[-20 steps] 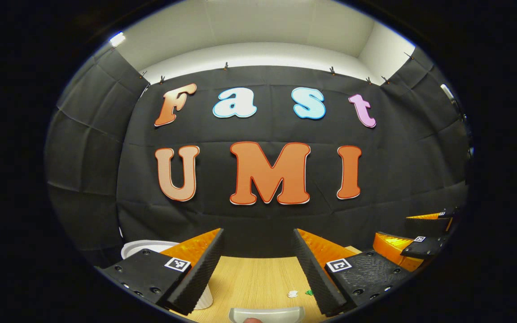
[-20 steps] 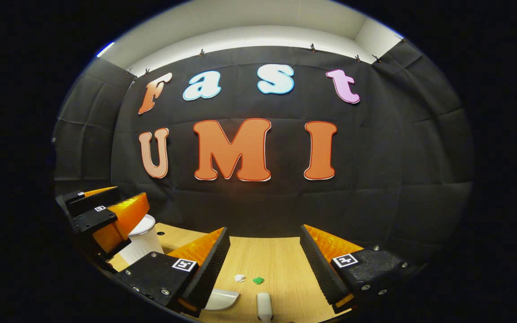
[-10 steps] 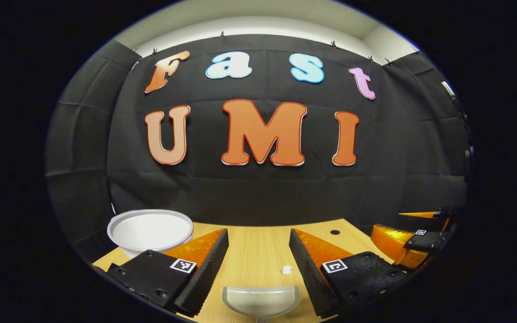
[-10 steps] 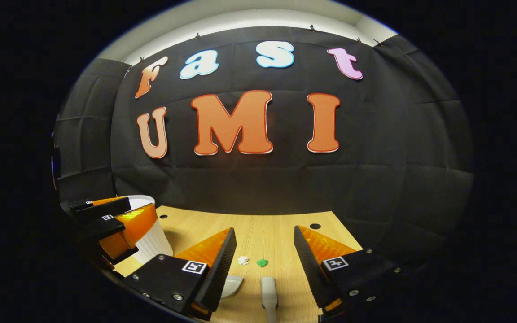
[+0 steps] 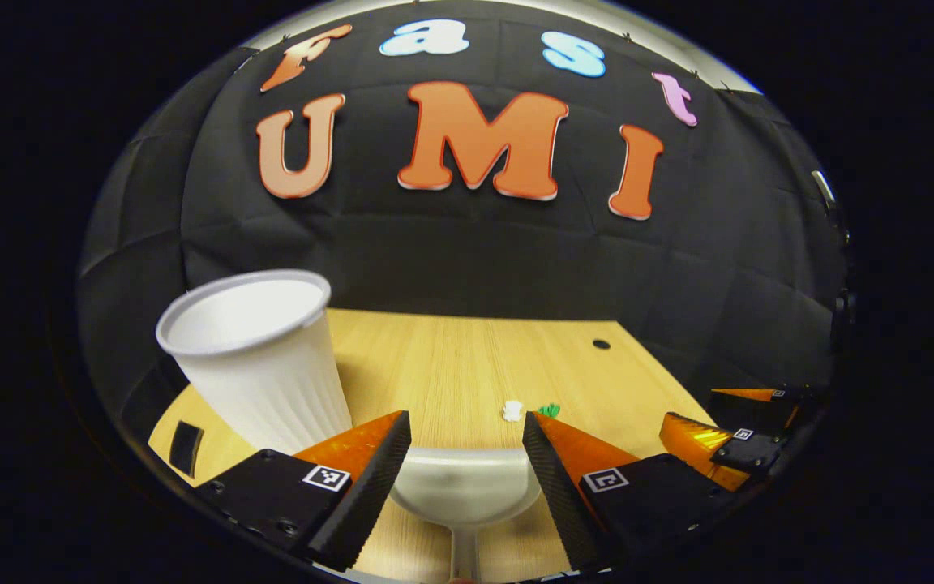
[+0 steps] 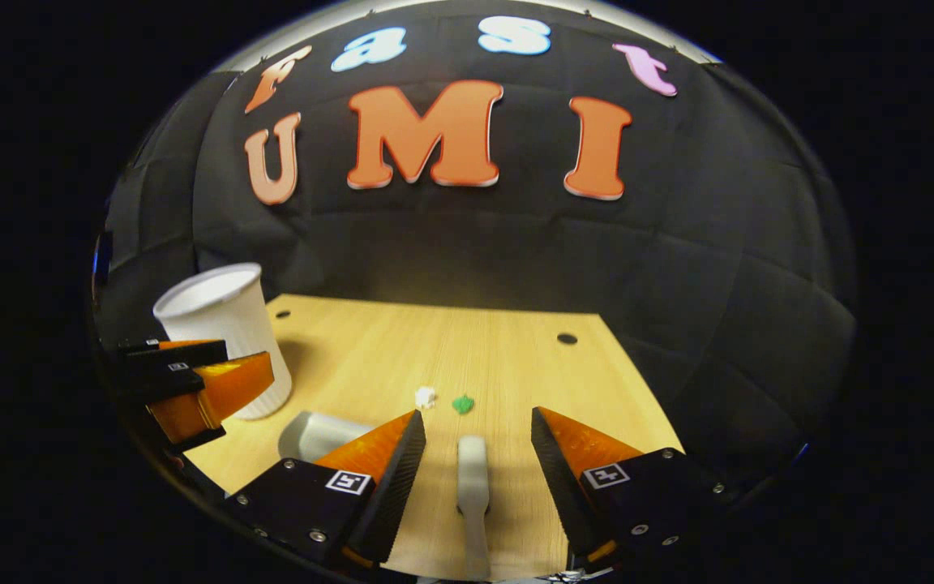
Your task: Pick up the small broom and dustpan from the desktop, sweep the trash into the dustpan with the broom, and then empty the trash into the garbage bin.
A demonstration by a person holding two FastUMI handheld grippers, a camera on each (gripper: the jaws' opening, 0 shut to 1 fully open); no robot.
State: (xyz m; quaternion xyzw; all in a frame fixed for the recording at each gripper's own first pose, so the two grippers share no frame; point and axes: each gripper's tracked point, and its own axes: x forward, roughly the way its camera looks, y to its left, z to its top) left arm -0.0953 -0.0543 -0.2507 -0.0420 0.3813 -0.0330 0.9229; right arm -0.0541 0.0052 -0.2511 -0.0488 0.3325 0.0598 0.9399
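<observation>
A small grey dustpan (image 5: 467, 487) lies on the wooden desktop (image 5: 451, 357), its handle pointing toward me. My left gripper (image 5: 467, 418) stands open with a finger on either side of the pan, not touching it. In the right gripper view a white broom (image 6: 473, 478) lies lengthwise between the open fingers of my right gripper (image 6: 475, 414), apart from both. Beyond them lie a white scrap (image 6: 425, 397) and a green scrap (image 6: 463, 403); the white scrap (image 5: 511, 410) and green scrap (image 5: 549, 410) also show past the pan. A white ribbed cup (image 5: 252, 357) stands at the left as the bin.
The right gripper (image 5: 687, 404) shows at the right edge of the left gripper view, the left gripper (image 6: 246, 357) at the left of the right gripper view, in front of the cup (image 6: 224, 341). The dustpan (image 6: 317, 434) lies beside it. Round holes (image 6: 567, 337) mark the desktop's far side.
Both views have tipped down toward the desktop. The dustpan and the broom now lie farther in between the fingers, and the cup shows in full.
</observation>
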